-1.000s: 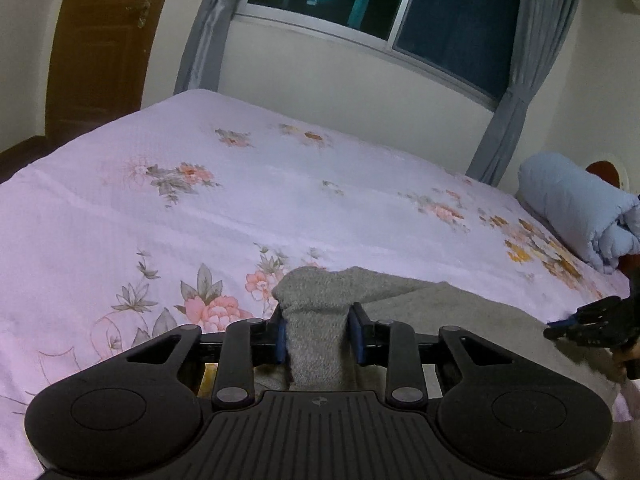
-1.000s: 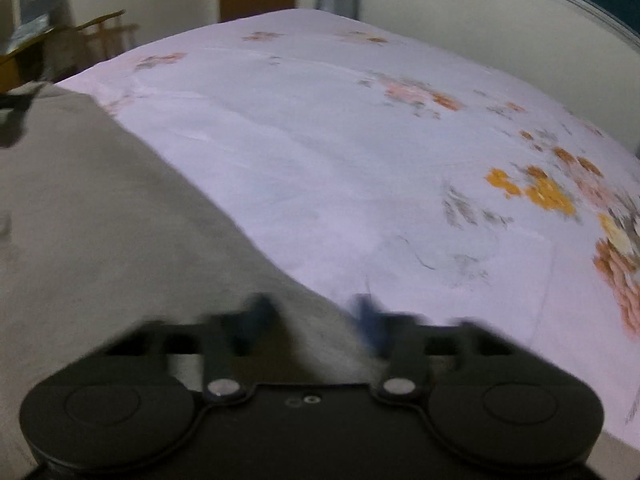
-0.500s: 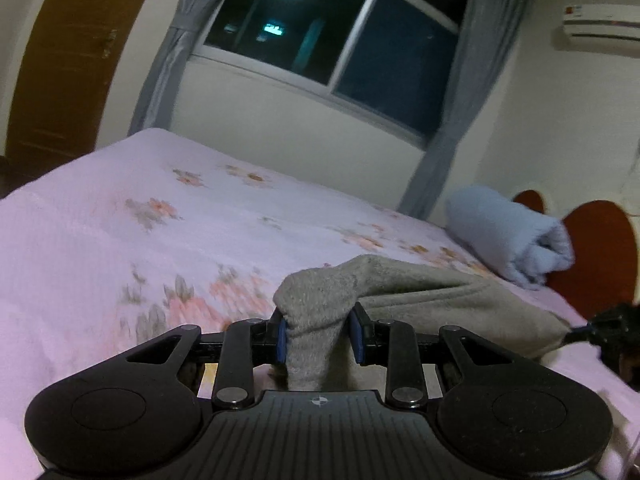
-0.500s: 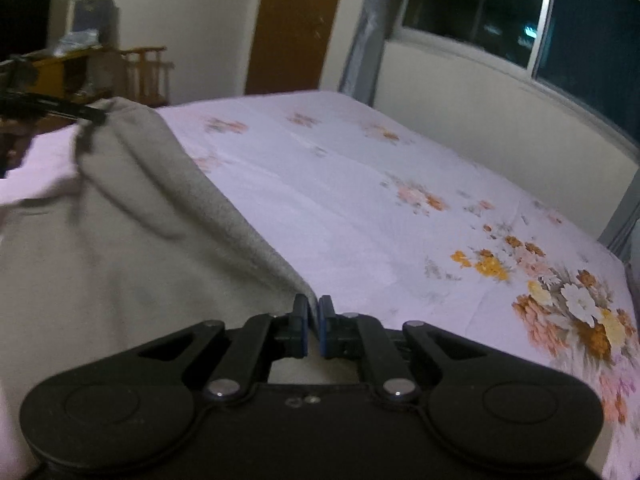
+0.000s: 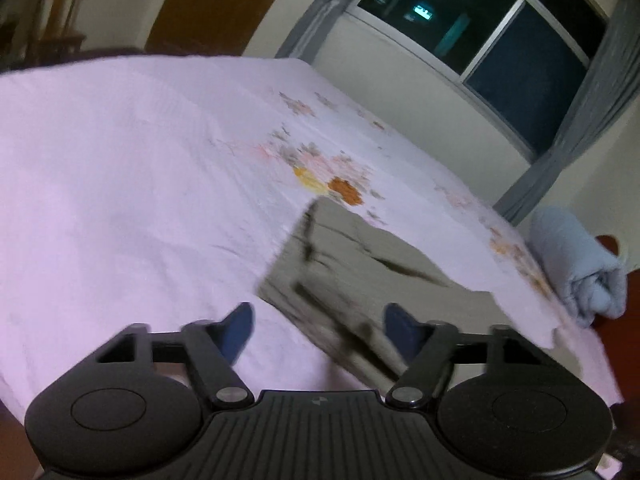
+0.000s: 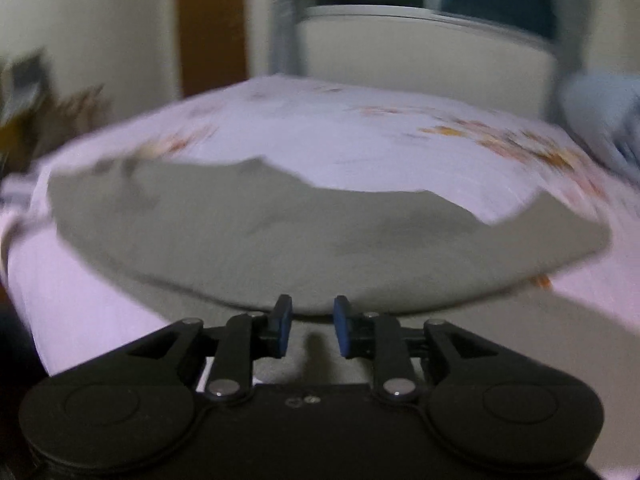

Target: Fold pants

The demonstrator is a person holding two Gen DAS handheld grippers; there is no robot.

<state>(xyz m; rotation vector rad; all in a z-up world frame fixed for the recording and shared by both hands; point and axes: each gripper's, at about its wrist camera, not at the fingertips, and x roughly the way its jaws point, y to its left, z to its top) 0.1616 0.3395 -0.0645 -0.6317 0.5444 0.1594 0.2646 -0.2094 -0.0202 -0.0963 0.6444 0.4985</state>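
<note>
The grey pants [image 5: 352, 272] lie folded on the pink floral bedsheet [image 5: 132, 184]. In the left wrist view they sit just beyond and right of my left gripper [image 5: 318, 328], whose jaws are wide open and empty above the sheet. In the right wrist view the pants [image 6: 280, 232] spread across the bed in front of my right gripper [image 6: 308, 328], which is open by a small gap and holds nothing. Both views are motion-blurred.
A rolled light-blue blanket [image 5: 576, 268] lies at the head of the bed by a wooden headboard. A window with grey curtains [image 5: 480, 32] and a brown door [image 5: 216, 4] stand behind the bed. A wooden chair [image 5: 60, 12] stands far left.
Both grippers let go of the grey pants and opened. The pants, held up before, now lie on the bed. Both grippers have drawn back from the cloth.
</note>
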